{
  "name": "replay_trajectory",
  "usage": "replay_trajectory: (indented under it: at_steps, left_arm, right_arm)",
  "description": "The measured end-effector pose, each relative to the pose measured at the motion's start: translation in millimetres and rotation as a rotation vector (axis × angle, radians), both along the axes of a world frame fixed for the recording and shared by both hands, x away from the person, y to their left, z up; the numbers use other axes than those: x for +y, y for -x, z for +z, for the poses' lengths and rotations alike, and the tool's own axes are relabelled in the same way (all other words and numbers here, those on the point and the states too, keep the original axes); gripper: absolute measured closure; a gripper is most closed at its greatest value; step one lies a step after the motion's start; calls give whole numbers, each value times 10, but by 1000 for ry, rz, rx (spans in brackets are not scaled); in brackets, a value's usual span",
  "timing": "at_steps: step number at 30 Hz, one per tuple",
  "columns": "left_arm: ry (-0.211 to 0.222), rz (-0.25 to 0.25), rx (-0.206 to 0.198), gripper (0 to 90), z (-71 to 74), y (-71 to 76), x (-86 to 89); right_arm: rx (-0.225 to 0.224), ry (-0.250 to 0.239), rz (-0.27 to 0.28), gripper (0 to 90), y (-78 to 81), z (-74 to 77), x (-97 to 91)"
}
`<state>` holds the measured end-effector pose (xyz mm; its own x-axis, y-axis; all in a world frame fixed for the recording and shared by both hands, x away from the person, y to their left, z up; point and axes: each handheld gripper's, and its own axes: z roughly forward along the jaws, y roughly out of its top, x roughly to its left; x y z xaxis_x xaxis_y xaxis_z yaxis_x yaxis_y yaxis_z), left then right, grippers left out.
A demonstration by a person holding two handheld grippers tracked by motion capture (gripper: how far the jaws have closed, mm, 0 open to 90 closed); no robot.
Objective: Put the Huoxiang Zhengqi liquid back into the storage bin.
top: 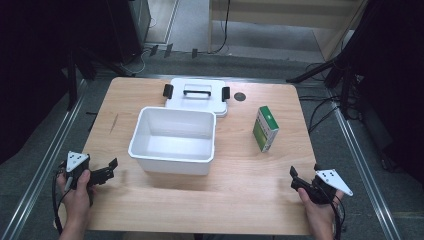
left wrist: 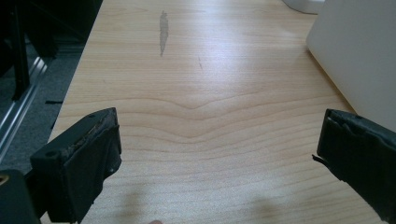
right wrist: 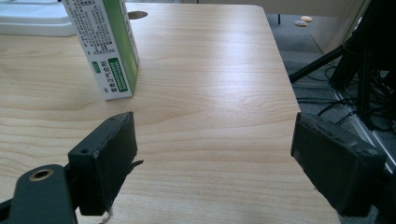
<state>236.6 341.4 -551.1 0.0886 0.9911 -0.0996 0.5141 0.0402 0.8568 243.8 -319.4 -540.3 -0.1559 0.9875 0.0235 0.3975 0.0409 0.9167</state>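
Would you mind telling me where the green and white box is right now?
In the high view the green and white box stands upright on the table's right half, just right of the white tub, ahead of the right gripper.

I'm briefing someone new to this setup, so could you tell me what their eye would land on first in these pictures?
First the open white bin, standing empty mid-table, with its white lid lying flat just behind it. Next the green and white carton, upright to the bin's right. The left gripper and right gripper wait open near the table's front corners, holding nothing.
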Motion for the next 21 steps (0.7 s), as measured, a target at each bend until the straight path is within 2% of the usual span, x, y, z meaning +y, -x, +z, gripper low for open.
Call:
replay_trajectory:
  at_steps: [8, 13, 15, 16, 21]
  left_arm:
    - [-2, 0, 0, 2, 1, 0, -2]
    - [5, 3, 0, 2, -1, 1, 2]
    - [7, 1, 1, 2, -1, 1, 5]
    - [7, 1, 1, 2, -1, 1, 5]
    - [10, -2, 1, 2, 0, 4, 12]
  right_arm:
    - [-4, 1, -1, 142, 10, 3, 0]
    - [-1, 23, -11, 142, 7, 18, 13]
    - [-4, -8, -23, 142, 17, 56, -1]
    - [-4, -8, -23, 142, 17, 56, -1]
    - [-13, 14, -21, 142, 26, 113, 24]
